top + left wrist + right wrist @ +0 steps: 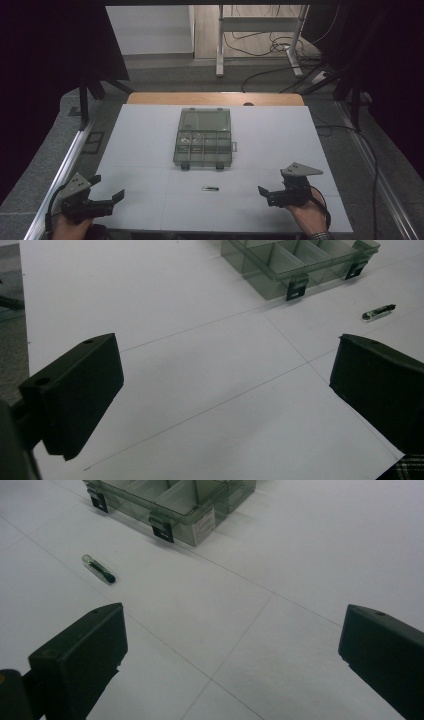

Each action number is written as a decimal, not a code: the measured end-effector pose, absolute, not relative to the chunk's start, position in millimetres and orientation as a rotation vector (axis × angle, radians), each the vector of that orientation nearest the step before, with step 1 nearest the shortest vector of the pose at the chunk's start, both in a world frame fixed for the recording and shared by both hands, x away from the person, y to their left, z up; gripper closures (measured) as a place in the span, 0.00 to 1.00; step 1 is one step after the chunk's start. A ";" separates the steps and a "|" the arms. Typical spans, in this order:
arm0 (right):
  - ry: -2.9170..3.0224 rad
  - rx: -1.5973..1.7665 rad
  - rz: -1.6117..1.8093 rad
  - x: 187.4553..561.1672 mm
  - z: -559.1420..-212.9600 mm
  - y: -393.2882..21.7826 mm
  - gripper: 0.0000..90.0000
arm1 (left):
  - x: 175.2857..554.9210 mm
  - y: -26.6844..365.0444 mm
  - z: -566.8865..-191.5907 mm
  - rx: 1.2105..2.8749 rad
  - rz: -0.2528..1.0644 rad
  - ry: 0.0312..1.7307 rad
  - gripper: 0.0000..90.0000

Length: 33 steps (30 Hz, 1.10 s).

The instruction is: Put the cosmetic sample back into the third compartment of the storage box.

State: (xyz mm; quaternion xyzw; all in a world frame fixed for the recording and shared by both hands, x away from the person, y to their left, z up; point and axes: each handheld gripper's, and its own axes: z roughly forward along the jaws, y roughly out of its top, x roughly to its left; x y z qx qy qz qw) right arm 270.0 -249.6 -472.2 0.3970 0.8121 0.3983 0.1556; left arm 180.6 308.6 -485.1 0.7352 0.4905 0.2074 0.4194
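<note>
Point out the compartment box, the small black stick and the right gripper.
compartment box [186, 157]: high view, near wall.
small black stick [210, 188]: high view, middle of its body.
right gripper [264, 196]: high view, between its fingers.

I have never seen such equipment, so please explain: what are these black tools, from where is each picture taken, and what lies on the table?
A person holds a two-jaw tool in each hand: the left gripper and the right gripper. One picture looks down from above; the other two come from cameras riding on each gripper, looking along its black jaws. On the white table stand an open clear compartment box and, nearer the person, a small slim object. Both grippers are open and hold nothing.
</note>
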 end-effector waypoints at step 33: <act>2.450 1.026 1.133 295.8 -480.8 -205.0 0.00 | 181.2 309.3 -485.5 1.844 0.507 1.238 0.01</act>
